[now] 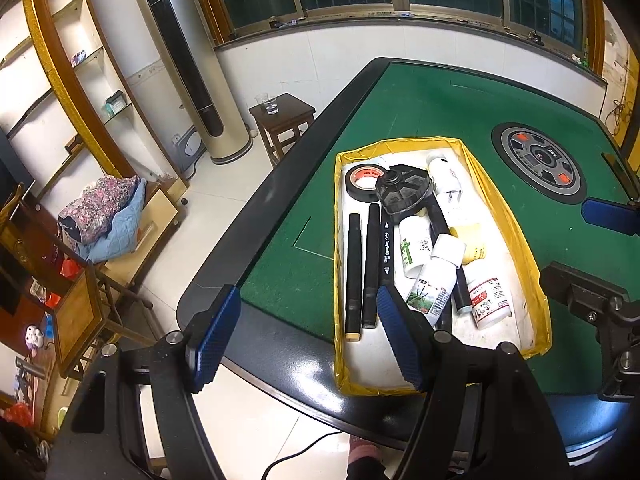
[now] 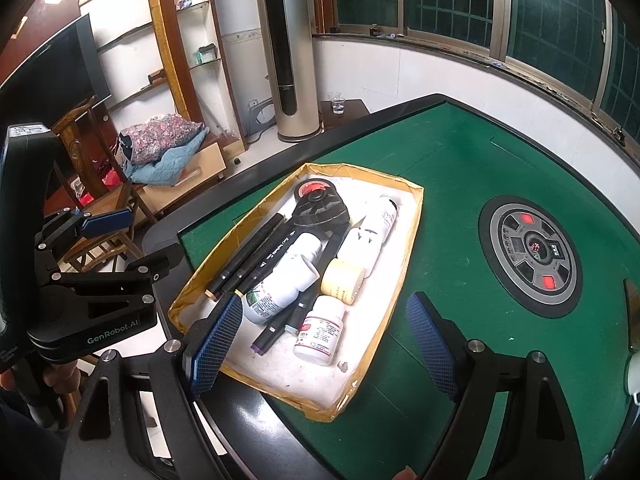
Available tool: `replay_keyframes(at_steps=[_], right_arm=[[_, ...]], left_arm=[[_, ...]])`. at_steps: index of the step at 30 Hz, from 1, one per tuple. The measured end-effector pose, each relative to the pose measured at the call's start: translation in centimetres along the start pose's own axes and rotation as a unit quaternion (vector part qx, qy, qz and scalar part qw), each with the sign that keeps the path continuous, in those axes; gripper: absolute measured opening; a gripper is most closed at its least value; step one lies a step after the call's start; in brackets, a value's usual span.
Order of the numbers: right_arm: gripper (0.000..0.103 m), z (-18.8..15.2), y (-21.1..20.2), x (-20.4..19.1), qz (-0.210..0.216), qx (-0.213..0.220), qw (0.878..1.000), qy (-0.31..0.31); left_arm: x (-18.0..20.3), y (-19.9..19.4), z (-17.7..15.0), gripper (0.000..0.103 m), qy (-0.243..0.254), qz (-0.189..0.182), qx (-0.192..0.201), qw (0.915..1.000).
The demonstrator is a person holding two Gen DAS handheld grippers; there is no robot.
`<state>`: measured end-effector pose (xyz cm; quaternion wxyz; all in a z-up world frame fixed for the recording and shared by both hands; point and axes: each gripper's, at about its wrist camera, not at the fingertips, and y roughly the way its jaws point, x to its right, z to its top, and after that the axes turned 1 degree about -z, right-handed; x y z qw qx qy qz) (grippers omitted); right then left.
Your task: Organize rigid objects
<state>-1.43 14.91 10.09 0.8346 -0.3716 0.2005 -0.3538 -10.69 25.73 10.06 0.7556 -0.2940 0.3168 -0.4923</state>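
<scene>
Left gripper (image 1: 308, 340): fingers wide, holding nothing.
Right gripper (image 2: 324, 346): fingers wide, holding nothing.
Tray (image 2: 416, 216): on green tabletop (image 2: 460, 168); bottles, markers, tape roll (image 1: 362, 180) inside.

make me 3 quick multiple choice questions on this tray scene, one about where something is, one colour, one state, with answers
1. Where does the roll of tape lie?
A. at the tray's far end
B. on the green felt
C. on the stool

2. What colour is the tray's rim?
A. red
B. yellow
C. blue

3. How do the left hand-held gripper and the right hand-held gripper stand?
A. both shut on bottles
B. one holds a marker
C. both open, holding nothing

Answers:
1 A, the tape sits inside the tray by its far end, next to the black round part.
2 B, yellow lines the tray's edges in both views.
3 C, the blue pads stand wide apart with nothing between them.
</scene>
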Motion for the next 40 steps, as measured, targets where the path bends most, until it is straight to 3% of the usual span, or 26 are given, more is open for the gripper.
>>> replay_keyframes(at_steps=[35, 40], right_arm=[[0.081, -0.22, 0.47, 0.43, 0.000, -0.003, 1.000, 0.003], [0.081, -0.32, 0.36, 0.45, -0.003, -0.001, 1.000, 0.003]], left_arm=[[-0.34, 0.61, 0.17, 0.071, -0.004, -0.009, -0.013, 0.9999], [-0.74, -0.06, 0.16, 0.071, -0.013, -0.006, 0.009, 0.9999]])
